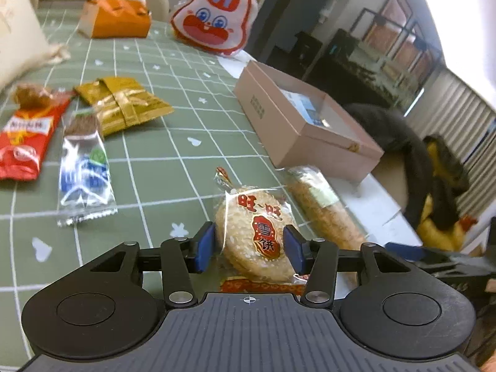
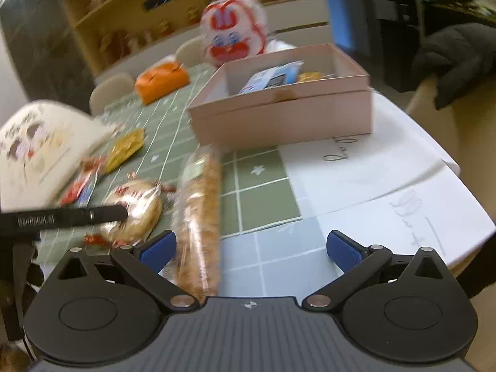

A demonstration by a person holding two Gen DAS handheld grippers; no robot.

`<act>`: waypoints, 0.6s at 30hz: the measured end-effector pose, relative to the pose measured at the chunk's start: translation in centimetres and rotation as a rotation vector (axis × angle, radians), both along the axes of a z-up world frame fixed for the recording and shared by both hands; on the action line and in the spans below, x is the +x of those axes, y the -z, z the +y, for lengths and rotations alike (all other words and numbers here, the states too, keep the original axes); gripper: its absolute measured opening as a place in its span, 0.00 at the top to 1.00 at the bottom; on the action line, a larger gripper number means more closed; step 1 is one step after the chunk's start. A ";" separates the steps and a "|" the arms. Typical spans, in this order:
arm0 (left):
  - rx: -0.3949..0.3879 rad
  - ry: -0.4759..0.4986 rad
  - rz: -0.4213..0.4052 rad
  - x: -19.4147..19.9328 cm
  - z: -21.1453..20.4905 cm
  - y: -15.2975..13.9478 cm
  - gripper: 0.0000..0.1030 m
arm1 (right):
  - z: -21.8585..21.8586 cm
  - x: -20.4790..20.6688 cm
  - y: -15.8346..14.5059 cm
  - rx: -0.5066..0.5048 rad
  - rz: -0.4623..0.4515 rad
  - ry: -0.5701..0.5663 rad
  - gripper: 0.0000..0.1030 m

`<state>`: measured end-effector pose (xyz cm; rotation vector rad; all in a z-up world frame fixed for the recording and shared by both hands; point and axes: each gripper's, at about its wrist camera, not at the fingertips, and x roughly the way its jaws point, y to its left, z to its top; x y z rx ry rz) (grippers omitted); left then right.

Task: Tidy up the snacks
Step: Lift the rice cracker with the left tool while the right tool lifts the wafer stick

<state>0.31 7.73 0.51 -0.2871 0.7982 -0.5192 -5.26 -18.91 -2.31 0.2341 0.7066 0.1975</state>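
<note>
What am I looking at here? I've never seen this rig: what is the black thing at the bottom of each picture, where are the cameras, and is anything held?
No robot: a person holds a two-finger gripper in each hand, each with a fisheye camera looking along its blue pads. In the left view, the left gripper brackets a round rice cracker packet, pads at its sides; a firm grip is not certain. In the right view, the right gripper stands wide open, holding nothing, with a long cracker pack beside its left pad. Other snacks lie on the green checked tablecloth; a pink box already holds some.
</note>
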 end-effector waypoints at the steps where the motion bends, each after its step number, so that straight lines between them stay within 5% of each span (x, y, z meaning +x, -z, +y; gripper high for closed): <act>1: -0.008 0.007 0.002 0.0 0.0 0.0 0.48 | 0.1 0.1 -0.1 0.003 0.005 -0.006 0.00; 7: 0.092 0.038 -0.031 -0.4 -1.5 -0.4 0.48 | 1.7 0.5 -2.0 -0.021 -0.045 -0.023 0.05; 12: 0.058 0.018 -0.015 -0.1 -1.1 -0.3 0.49 | 3.6 2.2 -1.9 -0.101 -0.013 -0.014 0.35; 18: 0.034 0.017 -0.015 0.5 -1.3 -0.1 0.49 | 5.1 0.8 -0.4 -0.161 -0.026 -0.069 0.42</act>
